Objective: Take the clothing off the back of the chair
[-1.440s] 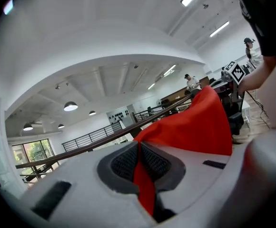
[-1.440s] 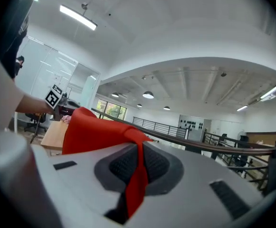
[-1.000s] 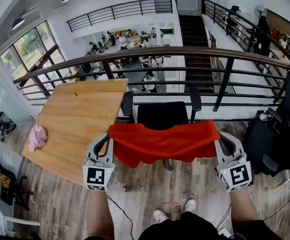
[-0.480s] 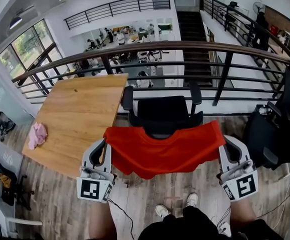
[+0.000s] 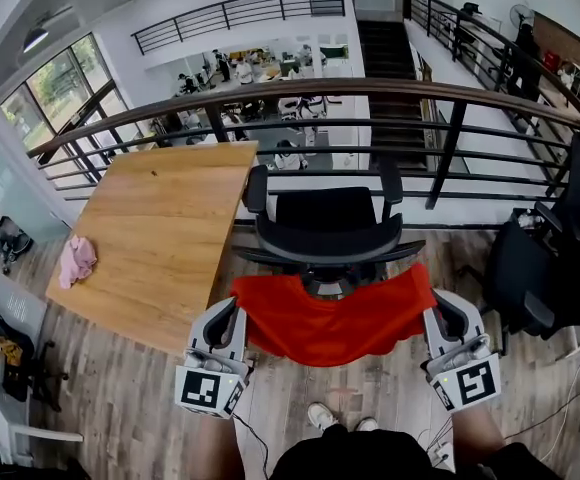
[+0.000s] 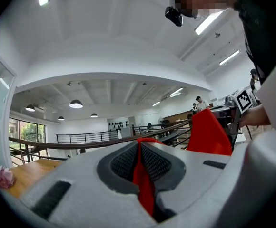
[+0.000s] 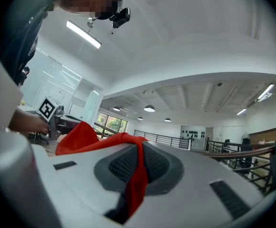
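Observation:
A red garment hangs stretched between my two grippers, in front of the black office chair and clear of its backrest. My left gripper is shut on the garment's left edge, with red cloth pinched between its jaws. At the other side my right gripper is shut on the right edge, red fabric caught in its jaws. In each gripper view the garment runs off toward the other gripper.
A wooden table stands left of the chair with a pink cloth on its left edge. A dark railing runs behind the chair. Another black chair sits at the right. Wood floor lies below me.
Both grippers have pulled the red garment back toward me, off the chair's backrest. The backrest and seat now show fully, and the cloth hangs lower and narrower between the grippers.

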### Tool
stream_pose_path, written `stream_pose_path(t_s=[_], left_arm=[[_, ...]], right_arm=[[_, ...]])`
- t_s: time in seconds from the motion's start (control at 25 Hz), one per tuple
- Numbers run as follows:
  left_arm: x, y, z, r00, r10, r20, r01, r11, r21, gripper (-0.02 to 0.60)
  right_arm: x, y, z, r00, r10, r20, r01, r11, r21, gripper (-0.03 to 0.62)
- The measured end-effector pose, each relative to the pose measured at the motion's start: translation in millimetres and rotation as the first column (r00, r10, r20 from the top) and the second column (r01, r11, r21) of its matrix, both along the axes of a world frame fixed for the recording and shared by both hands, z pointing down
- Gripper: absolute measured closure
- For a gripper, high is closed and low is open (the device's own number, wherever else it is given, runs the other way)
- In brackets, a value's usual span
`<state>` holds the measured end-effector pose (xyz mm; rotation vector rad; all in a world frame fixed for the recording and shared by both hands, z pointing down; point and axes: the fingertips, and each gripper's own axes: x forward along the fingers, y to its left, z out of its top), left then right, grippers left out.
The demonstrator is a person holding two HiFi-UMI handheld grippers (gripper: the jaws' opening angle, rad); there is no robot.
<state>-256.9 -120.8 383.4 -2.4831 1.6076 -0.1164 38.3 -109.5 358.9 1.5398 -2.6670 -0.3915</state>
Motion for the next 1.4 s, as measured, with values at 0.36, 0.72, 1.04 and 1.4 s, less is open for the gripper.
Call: stream_pose_path(t_s=[0.36, 0.72, 1.04, 1.4], left_arm=[[22.8, 25.7, 29.8, 1.000, -0.028, -0.013, 0.028, 0.998, -0.051, 0.554], [28.5, 46.1, 29.5, 0.999, -0.053, 0.009, 0.053, 0.997, -0.051, 0.554], [36.7, 57.0, 30.1, 0.999, -0.039, 0.029, 0.040, 0.998, -0.056, 0.554], [30.8, 57.6, 30.5, 0.999, -0.047, -0.012, 0.046, 0.998, -0.053, 0.554]], right_arm=[[7.1, 15.7, 29.6, 0.999, -0.047, -0.003, 0.046, 0.998, -0.053, 0.572], [11.4, 31.9, 36.5, 0.998, -0.057, -0.036, 0.055, 0.996, -0.067, 0.574], [13.2, 39.3, 36.2, 0.997, -0.058, -0.047, 0.055, 0.997, -0.062, 0.574], [12.1, 37.4, 38.9, 0.997, -0.060, -0.052, 0.057, 0.996, -0.063, 0.574]])
